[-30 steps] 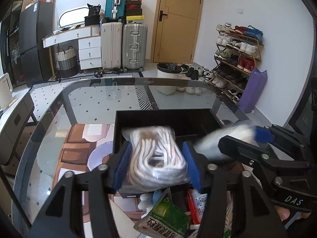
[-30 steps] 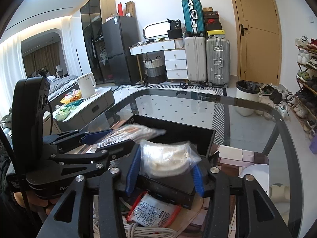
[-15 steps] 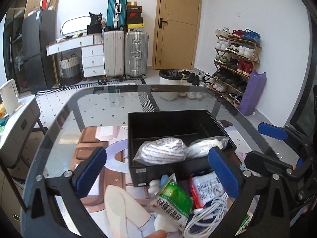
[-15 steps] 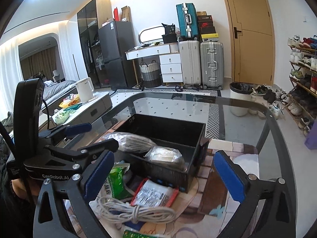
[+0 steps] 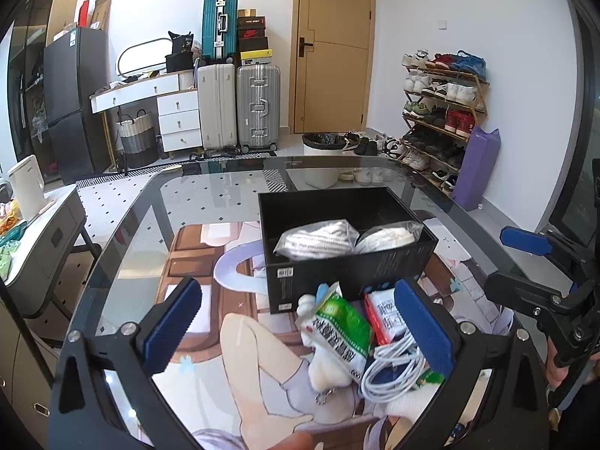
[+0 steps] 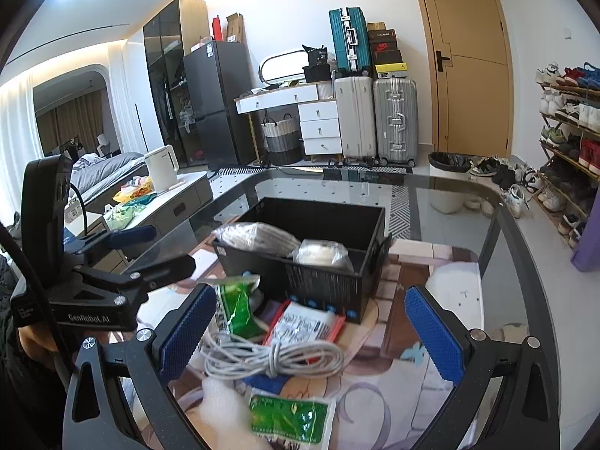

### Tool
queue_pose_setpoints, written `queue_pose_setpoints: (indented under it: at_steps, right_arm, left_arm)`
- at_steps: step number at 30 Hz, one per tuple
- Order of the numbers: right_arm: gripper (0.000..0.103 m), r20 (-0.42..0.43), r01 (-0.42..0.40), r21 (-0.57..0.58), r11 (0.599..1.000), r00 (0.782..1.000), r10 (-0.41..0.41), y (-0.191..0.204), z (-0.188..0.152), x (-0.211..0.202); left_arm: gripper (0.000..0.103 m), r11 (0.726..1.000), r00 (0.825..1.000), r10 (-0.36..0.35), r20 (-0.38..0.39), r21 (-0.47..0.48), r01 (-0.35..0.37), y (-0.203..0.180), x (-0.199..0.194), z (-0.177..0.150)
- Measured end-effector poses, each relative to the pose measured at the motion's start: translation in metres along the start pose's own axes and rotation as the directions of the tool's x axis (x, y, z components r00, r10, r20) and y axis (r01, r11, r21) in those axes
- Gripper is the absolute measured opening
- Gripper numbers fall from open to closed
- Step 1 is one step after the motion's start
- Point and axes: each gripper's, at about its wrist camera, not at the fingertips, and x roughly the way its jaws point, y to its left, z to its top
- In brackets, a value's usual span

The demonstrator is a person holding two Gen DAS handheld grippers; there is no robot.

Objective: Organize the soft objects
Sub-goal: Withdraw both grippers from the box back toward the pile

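Both bagged soft bundles, the rope bag (image 5: 317, 238) and white bag (image 5: 390, 238), lie in the black box (image 5: 348, 277) on the glass table (image 5: 123, 240), with green packets (image 5: 343, 330) and a cable coil (image 6: 273, 358) crowding its near side, between the left gripper (image 5: 300, 330) and right gripper (image 6: 307, 333), whose fingers have just been opening wide and hold nothing.

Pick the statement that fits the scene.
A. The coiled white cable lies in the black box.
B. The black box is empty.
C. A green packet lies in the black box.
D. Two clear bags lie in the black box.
D: two clear bags lie side by side inside the black box, while the cable and green packets lie on the table in front of it.
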Motion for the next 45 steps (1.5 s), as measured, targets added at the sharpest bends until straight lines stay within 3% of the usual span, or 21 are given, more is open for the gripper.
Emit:
queue_pose_setpoints:
  at_steps: [21,26,39,45]
  right_arm:
    - [0.102,-0.084,0.061,-0.048,0.997,0.994,-0.065,-0.001,-0.030,-0.020]
    - [0.102,-0.105,0.043,-0.073,0.996,0.993,-0.051,0.004,-0.032,-0.018]
    - [0.102,-0.230,0.105,-0.108,0.989,0.965,-0.128,-0.014,-0.049,0.005]
    - [0.102,-0.301,0.068,-0.130,0.989,0.948,-0.104,-0.016,-0.060,0.015]
  left_arm:
    - [0.103,1.000,0.999,0.020,-0.049,0.008,-0.020,0.002,-0.005,-0.025]
    - [0.103,1.000,0.998,0.014,-0.054,-0.002,-0.014,0.004,-0.004,-0.025]
    - [0.103,1.000,0.997,0.006,-0.073,0.022,-0.005,-0.003,-0.001,-0.030]
    - [0.103,1.000,0.997,0.000,-0.080,0.031,0.002,-0.007,0.000,-0.031]
